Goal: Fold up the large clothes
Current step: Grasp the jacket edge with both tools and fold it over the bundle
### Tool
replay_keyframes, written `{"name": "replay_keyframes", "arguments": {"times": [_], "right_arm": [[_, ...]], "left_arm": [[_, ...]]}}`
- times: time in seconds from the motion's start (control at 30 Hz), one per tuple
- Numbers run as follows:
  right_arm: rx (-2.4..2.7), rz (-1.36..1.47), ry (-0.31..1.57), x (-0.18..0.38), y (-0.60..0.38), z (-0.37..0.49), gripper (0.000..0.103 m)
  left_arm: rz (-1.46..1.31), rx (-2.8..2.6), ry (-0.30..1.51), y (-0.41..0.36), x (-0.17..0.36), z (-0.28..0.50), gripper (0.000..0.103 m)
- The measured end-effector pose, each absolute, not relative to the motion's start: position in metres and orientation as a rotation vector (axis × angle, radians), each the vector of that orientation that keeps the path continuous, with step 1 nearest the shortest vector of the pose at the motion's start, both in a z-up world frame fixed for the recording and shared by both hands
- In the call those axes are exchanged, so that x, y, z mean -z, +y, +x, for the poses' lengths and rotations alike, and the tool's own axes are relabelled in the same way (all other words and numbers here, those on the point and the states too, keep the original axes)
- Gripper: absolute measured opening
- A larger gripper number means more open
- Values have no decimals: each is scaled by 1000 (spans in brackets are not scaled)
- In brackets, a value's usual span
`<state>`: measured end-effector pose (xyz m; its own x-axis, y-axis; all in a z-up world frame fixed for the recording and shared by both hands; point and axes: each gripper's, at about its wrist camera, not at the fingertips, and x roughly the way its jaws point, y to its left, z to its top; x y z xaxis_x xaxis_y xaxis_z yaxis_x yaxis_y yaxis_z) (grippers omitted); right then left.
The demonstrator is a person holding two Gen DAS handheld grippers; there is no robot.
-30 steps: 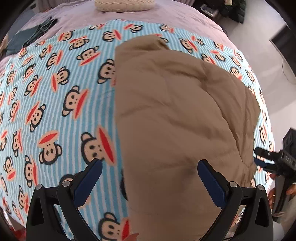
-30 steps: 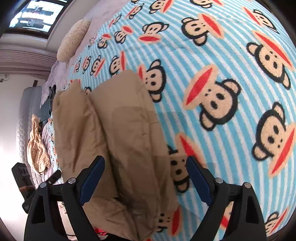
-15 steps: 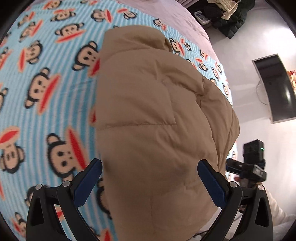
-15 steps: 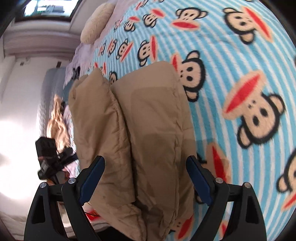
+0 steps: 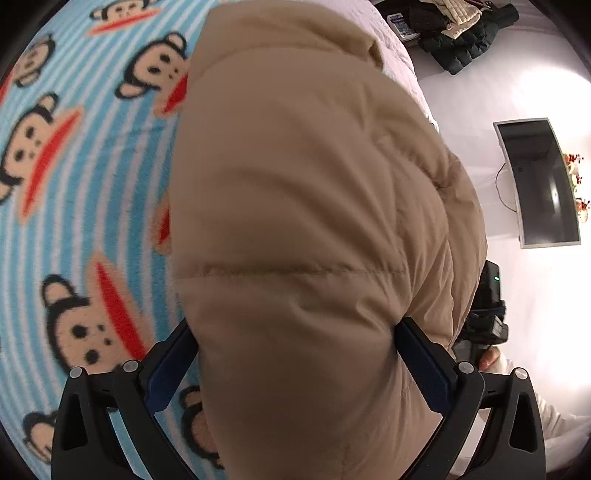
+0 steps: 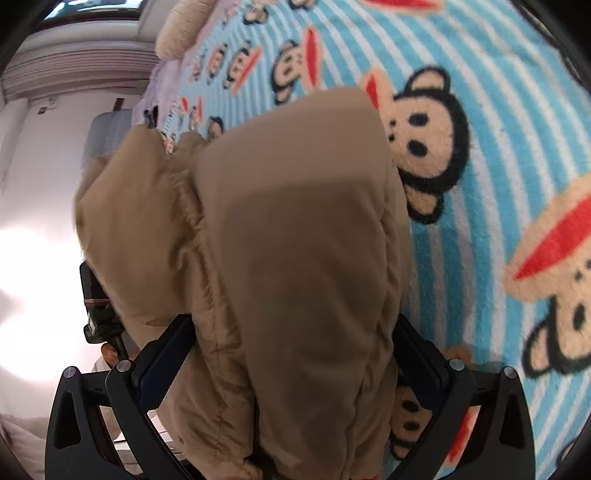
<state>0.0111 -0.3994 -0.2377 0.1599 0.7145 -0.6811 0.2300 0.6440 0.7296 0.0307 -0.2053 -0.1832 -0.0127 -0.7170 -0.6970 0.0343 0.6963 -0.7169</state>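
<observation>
Tan puffer jacket [image 5: 314, 229] lies folded lengthwise on the bed, over a blue-striped monkey-print blanket [image 5: 85, 192], close to the bed's edge.

Left wrist view: left tongs [image 5: 295, 354] straddle the near end of the padded bundle, blue pads on either side of it. Jaws stand wide; the fabric bulges between them and seems to touch both pads, but no pinch or crease shows, so I read them as released around it, not clenched. Straddling the full thickness looks like preparation to gather every layer at once. Beyond the bed edge: pale floor, a monitor [image 5: 539, 184] lying flat, a heap of dark clothes [image 5: 469, 33]. The other handheld rig and a bit of a hand [image 5: 489, 358] show at right.

Right wrist view: right tongs [image 6: 291, 347] straddle the same end at the jacket's [image 6: 295, 258] other side, where an elasticated hem or cuff seam runs up the left. Jaws are opening, at their widest, jacket between them, not gripped. A cream cushion [image 6: 181, 29] sits at the far end of the bed.

Judgement: both ends are bracketed so the near end can be lifted evenly and carried over toward the far end. Slippery fill may squirm out of a shallow bite.
</observation>
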Motion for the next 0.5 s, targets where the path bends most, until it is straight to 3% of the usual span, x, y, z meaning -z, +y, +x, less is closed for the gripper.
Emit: {"name": "replay_keyframes", "arguments": {"times": [0.2, 0.27, 0.33, 0.43, 0.5], "right_arm": [[-370, 984, 1386, 250, -403, 10, 102], [-384, 1013, 1370, 248, -403, 6, 90], [-388, 1028, 1351, 242, -403, 4, 69], [-401, 1023, 1321, 226, -400, -2, 47], [-422, 1015, 1307, 213, -393, -1, 44]], "left_arm": [[-633, 663, 1489, -223, 191, 31, 103], [-590, 653, 1465, -230, 181, 29, 97], [-568, 640, 1434, -234, 168, 26, 88], [-553, 647, 1397, -232, 149, 28, 76], [-533, 659, 1368, -232, 136, 30, 76]]}}
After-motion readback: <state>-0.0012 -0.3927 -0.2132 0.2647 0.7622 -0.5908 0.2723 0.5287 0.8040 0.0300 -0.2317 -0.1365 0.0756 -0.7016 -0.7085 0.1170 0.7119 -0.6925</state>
